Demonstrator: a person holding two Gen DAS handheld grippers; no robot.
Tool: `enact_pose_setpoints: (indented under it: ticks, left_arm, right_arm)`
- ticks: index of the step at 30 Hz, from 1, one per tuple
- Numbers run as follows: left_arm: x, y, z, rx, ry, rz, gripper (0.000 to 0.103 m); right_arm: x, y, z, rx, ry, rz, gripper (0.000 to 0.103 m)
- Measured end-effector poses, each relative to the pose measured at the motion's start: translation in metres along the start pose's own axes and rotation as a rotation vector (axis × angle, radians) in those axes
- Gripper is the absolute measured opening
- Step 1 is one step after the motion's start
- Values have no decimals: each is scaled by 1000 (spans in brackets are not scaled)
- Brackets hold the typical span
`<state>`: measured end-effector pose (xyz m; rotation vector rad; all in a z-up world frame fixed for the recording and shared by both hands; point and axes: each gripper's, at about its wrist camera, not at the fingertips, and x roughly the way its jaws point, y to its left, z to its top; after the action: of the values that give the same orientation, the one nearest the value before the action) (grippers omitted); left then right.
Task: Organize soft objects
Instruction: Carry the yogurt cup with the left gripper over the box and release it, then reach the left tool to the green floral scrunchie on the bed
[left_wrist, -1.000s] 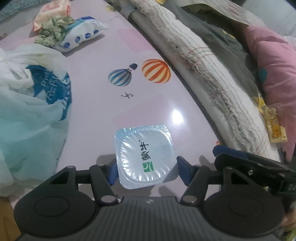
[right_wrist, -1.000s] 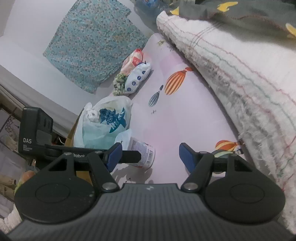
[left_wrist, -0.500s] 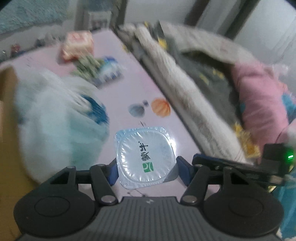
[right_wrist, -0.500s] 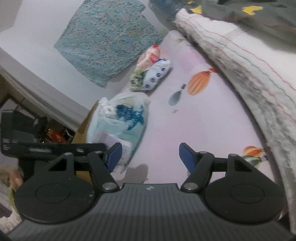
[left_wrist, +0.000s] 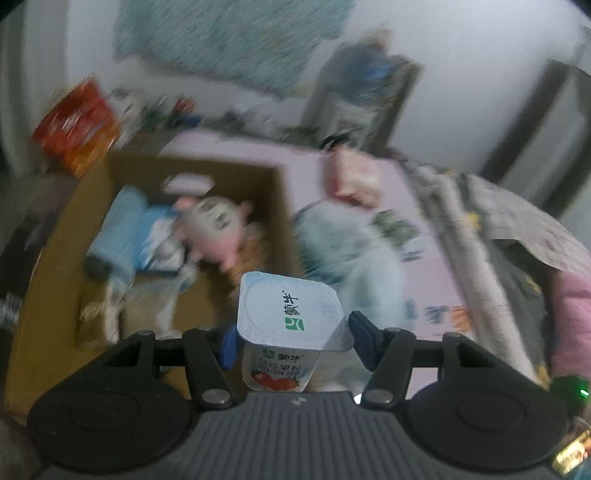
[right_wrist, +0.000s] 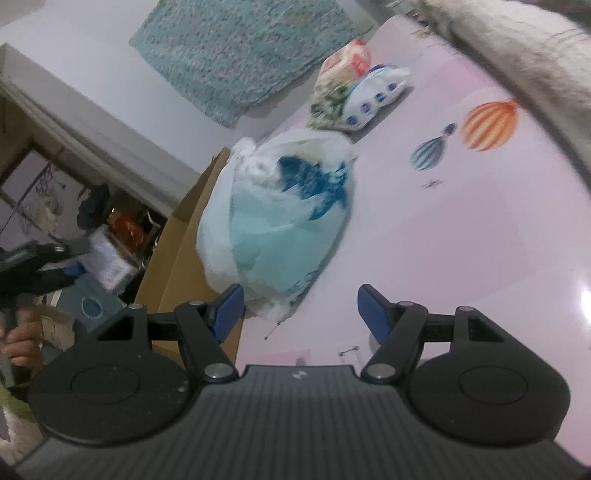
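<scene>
Left gripper (left_wrist: 290, 341): blue-padded jaws closing on a white square yogurt cup with a foil lid and strawberry label (left_wrist: 291, 315), the cup carried tilted above the near right corner of an open brown cardboard box (left_wrist: 55, 240).

Box contents, blurred: a pink and white plush toy (left_wrist: 214, 225) beside what appears to be a light blue packet (left_wrist: 122, 229).

Right gripper (right_wrist: 299, 308): blue jaws set apart with nothing between them, over the pink balloon-print table top (right_wrist: 461, 240).

White plastic bag with blue print, knotted and full (right_wrist: 280, 218): on the table, just right of the box and beyond the right gripper.

Far end of table: white dotted packet (right_wrist: 376, 96) touching a floral bundle (right_wrist: 328, 99).
</scene>
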<state>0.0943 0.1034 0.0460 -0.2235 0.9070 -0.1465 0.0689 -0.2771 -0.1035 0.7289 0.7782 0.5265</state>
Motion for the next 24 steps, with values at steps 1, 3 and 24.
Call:
enact_pose_setpoints:
  ticks: [1,3,24]
  left_arm:
    - [9,10,2,-21,17,8,61]
    - [32,30,9,-59,49,26,61]
    - [115,67,35,-79,85,210,78]
  right_arm:
    - [3,4,0,-4,6,1,68]
    - [9,12,-1,-9,15,3,68]
    - [4,5,-2,22,9,-34,69]
